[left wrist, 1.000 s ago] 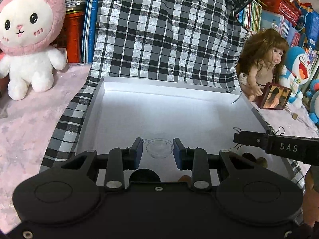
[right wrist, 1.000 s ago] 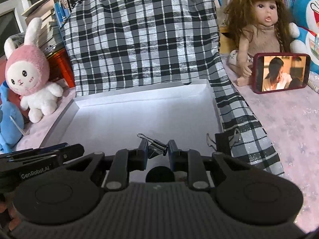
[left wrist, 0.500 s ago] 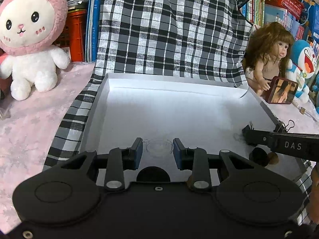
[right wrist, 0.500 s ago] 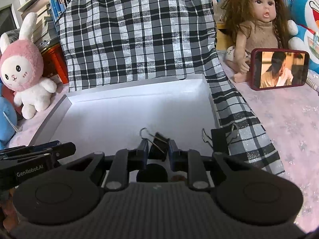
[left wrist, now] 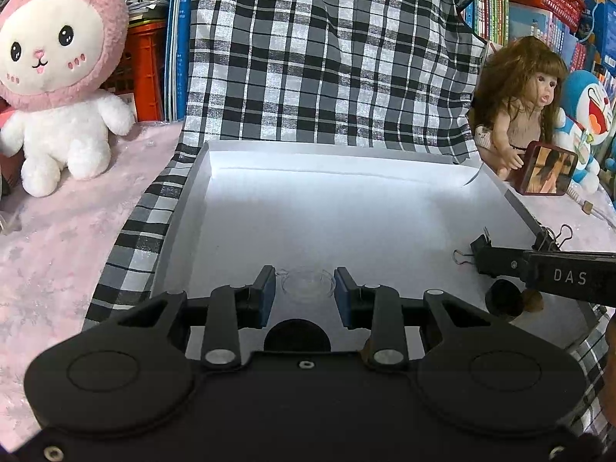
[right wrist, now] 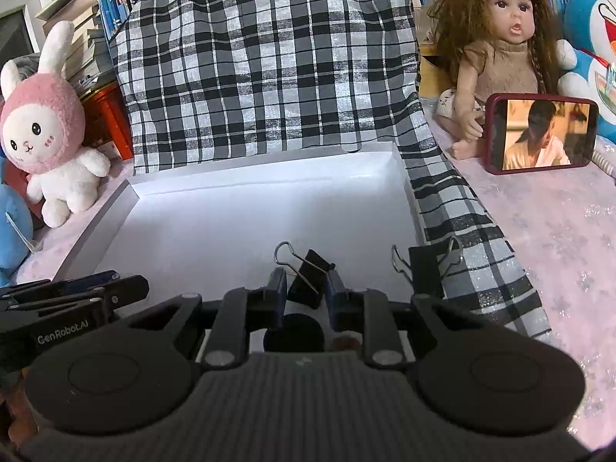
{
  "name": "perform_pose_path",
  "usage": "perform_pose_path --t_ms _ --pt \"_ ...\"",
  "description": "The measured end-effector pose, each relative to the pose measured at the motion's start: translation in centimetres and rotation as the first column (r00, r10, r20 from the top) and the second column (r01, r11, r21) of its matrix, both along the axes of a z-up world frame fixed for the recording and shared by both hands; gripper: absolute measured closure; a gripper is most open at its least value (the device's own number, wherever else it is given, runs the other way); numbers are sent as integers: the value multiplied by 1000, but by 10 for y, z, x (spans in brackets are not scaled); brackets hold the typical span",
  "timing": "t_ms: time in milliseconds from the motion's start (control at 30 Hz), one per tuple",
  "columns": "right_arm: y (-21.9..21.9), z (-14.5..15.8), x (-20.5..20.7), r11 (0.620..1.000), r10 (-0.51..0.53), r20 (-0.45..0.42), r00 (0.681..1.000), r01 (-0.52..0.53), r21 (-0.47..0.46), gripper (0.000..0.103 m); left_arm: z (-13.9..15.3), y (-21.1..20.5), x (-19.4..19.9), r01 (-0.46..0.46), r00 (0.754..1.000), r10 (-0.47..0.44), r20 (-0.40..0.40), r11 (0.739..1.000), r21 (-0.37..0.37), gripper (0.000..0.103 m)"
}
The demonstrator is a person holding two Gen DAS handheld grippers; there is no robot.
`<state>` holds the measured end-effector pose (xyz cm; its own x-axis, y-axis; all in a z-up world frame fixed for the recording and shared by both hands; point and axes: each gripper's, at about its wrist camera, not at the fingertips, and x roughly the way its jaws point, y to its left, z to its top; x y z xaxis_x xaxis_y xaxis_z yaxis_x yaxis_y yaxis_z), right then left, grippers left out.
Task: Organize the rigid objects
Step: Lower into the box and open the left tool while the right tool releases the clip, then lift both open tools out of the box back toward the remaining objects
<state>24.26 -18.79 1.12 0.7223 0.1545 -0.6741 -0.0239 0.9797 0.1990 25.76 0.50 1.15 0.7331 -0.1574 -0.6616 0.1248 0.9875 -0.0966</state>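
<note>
A white shallow box [left wrist: 215, 208] lies on a checked cloth; it also shows in the right wrist view [right wrist: 127, 196]. My left gripper [left wrist: 305, 288] sits low over the box's near part, its jaws around a small clear round cup [left wrist: 307, 284] and touching its sides. My right gripper [right wrist: 306, 288] has widened around a black binder clip [right wrist: 308, 283], which now rests in the box, apart from the pads. A second black binder clip [right wrist: 423, 269] is clamped on the box's right wall. A dark round piece [left wrist: 502, 300] lies in the box by the right gripper.
A pink and white plush rabbit [left wrist: 57, 77] sits at the left. A doll [right wrist: 500, 46] with a phone [right wrist: 541, 138] leaning on it sits at the right, beside a blue plush toy [right wrist: 593, 57]. Books and a red crate stand behind the cloth.
My right gripper has lowered into the box and its jaws have opened off the binder clip. My left gripper has come down toward the box floor with the clear cup.
</note>
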Motion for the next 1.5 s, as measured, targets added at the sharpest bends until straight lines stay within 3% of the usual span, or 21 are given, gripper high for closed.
perform_pose_path --t_ms 233,333,400,467,533,633,800,1167,1500 --pt "0 1 0 1000 1 2 1000 -1 0 73 0 -1 -1 1 1000 -1 5 1000 5 71" --pt "1 3 -2 1000 6 6 1000 -6 2 71 2 0 -2 3 1000 -3 9 1000 3 67" --pt "1 5 -3 1000 10 8 1000 -10 -3 58 4 0 -4 4 1000 -4 14 1000 3 57" --pt "1 7 -6 1000 14 15 1000 -14 -6 52 6 1 -8 4 1000 -4 23 1000 -1 53" --pt "0 10 -8 1000 17 23 1000 -17 -5 45 10 2 -12 6 999 -5 34 1000 -6 42" --pt "-1 14 -12 1000 19 34 999 -19 -5 41 15 4 -19 -2 998 2 60 1000 -12 30" --pt "-3 21 -21 1000 27 60 998 -27 -1 31 25 7 -31 3 996 -1 85 1000 -23 21" --pt "-2 32 -47 998 56 124 991 -54 -17 18 38 7 -62 43 990 -39 136 999 -28 17" --pt "-4 39 -80 997 69 182 981 -64 -33 15 43 8 -96 79 982 -73 176 996 -27 15"
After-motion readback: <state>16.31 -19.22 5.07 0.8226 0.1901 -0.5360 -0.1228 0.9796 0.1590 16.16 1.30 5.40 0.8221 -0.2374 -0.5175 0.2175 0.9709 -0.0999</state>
